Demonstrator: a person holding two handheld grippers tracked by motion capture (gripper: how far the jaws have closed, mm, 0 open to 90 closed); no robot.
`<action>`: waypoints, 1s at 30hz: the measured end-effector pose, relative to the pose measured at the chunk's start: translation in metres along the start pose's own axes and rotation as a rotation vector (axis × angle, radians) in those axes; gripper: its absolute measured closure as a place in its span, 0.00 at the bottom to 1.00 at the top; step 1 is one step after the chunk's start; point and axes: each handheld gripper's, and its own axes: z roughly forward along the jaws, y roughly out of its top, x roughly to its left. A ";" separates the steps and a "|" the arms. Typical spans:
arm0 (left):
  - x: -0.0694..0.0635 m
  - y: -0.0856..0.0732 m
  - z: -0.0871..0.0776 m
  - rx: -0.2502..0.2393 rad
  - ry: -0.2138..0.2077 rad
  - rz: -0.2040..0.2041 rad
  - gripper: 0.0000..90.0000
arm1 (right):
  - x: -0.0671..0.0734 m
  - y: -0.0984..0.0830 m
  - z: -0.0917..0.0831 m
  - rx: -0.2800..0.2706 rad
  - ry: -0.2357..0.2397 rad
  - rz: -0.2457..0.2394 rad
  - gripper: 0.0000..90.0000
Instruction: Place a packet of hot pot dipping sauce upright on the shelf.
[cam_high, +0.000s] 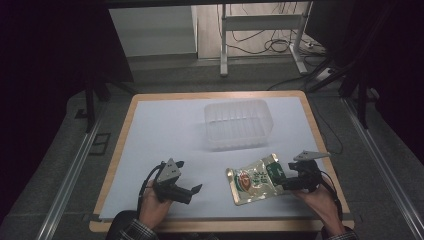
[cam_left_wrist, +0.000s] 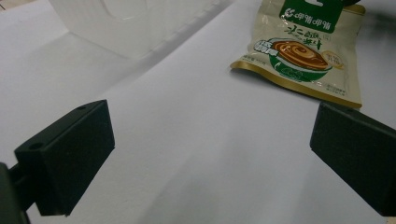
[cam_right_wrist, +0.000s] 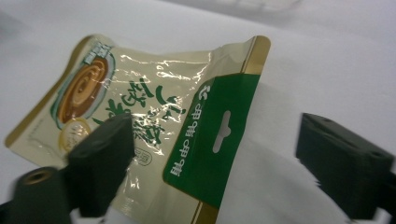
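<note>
Glossy cream-and-green foil snack pouch (cam_high: 256, 184) lies flat near table's front edge, long axis running toward right gripper (cam_high: 289, 181), jaws apart astride its green header. Left gripper (cam_high: 192, 192) farther, spread, empty.

Table top (cam_high: 165, 130): matt white sheet, smooth, faint fine grain in the left gripper view; edged by a light wood-look rim (cam_high: 122, 137). Clear plastic container (cam_high: 237, 122) at 12 o'clock on the sheet: translucent, ribbed walls, soft sheen. Snack pouch (cam_high: 254, 184) at 4 o'clock: glossy plastic film, crinkled, bright glare streaks in the right gripper view; cream body, metallic gold edging, flat green header band. Left gripper (cam_high: 192, 190) and right gripper (cam_high: 278, 179): jaws matt black hard plastic, slightly textured, with screw holes; grey matt plate on top of each. Floor (cam_high: 55, 150): dull grey, carpet-like, rough. Rails (cam_high: 70, 175) at 9 o'clock: brushed metal. Sleeve (cam_high: 132, 231): checked woven cloth.
</note>
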 end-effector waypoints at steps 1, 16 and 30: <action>0.000 0.000 0.000 0.001 0.000 0.000 0.00 | 0.000 0.001 0.003 0.016 -0.016 -0.003 0.21; -0.001 0.000 0.003 0.020 -0.002 0.006 0.00 | 0.016 0.014 0.022 0.109 -0.049 -0.086 0.71; -0.001 0.000 0.003 0.024 -0.004 0.008 0.00 | 0.019 0.016 0.028 0.143 -0.011 -0.017 0.97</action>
